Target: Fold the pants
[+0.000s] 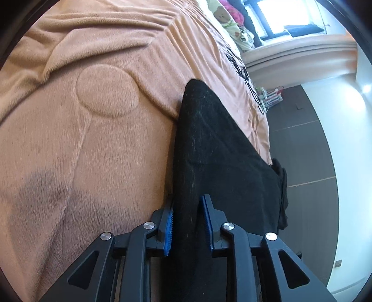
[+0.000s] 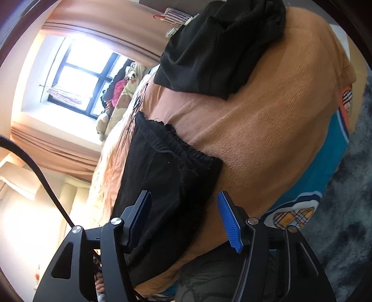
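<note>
Left wrist view: sits close above the tan blanket [image 1: 93, 139], facing along the black pants [image 1: 220, 151] toward the window [image 1: 279, 16].
Right wrist view: equally close, tilted down over the waistband.
Shared: pants, blanket, window.

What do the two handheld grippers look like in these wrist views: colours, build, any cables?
Both look alike. The left gripper and right gripper have matte black linkage arms with cut-out slots, round silver pivot pins and black fingers faced with blue ribbed pads. A black cable arcs in beside the right one. No hand or sleeve shows.
</note>
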